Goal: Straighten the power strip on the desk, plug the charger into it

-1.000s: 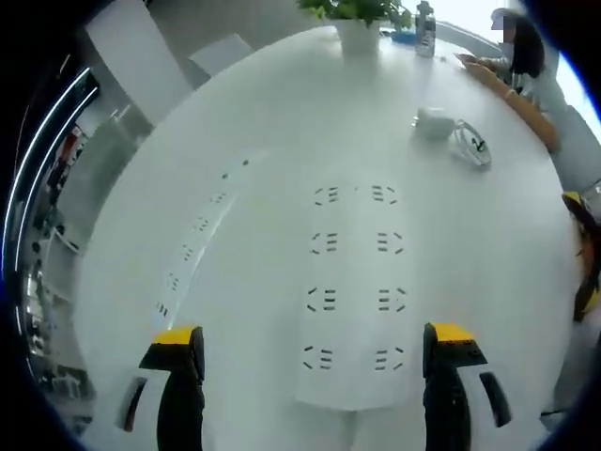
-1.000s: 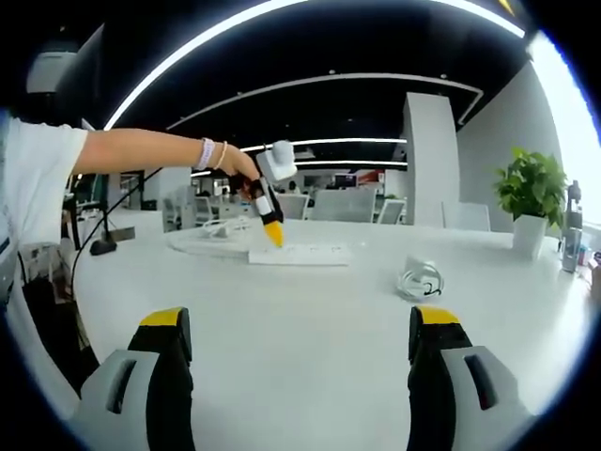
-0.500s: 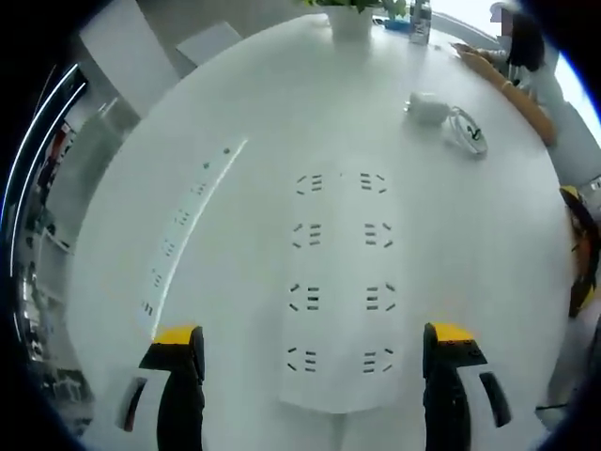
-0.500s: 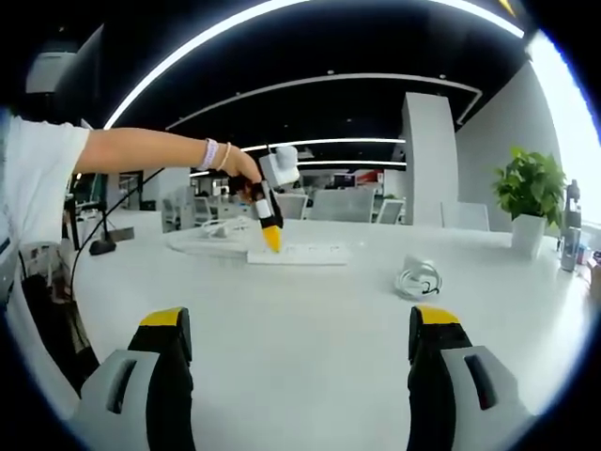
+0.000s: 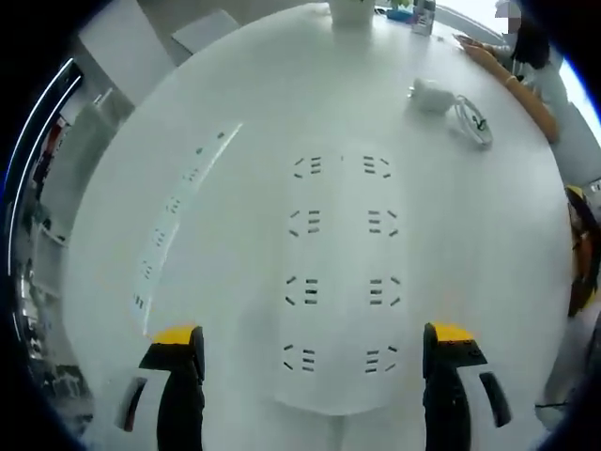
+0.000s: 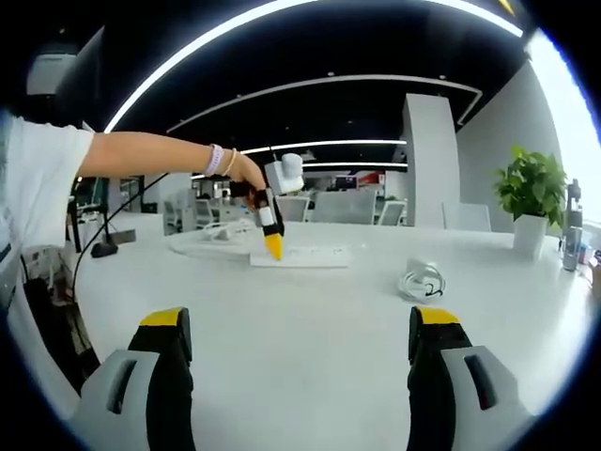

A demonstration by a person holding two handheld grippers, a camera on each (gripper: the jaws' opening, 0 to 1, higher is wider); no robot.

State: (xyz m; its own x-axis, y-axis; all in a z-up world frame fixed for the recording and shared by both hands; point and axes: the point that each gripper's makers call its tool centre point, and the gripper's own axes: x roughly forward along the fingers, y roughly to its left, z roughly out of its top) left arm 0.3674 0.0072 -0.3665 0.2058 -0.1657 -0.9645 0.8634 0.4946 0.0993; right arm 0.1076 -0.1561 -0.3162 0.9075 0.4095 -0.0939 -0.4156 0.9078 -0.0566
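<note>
- The left gripper (image 6: pixel 273 246), seen from the right gripper view, now sits further along the power strip (image 6: pixel 300 256) toward the charger (image 6: pixel 420 278), its yellow tips lower over it.

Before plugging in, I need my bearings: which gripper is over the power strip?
The left gripper, yellow tips down over the power strip; the right gripper is nearer the desk edge.

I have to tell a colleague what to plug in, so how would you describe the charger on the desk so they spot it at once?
Start from the big white desk and find the potted plant at its far right. Partway from there toward the flat white power strip lies the charger, a small white block. Unlike the long strip, it is compact, with its cable in a loose coil beside it.
</note>
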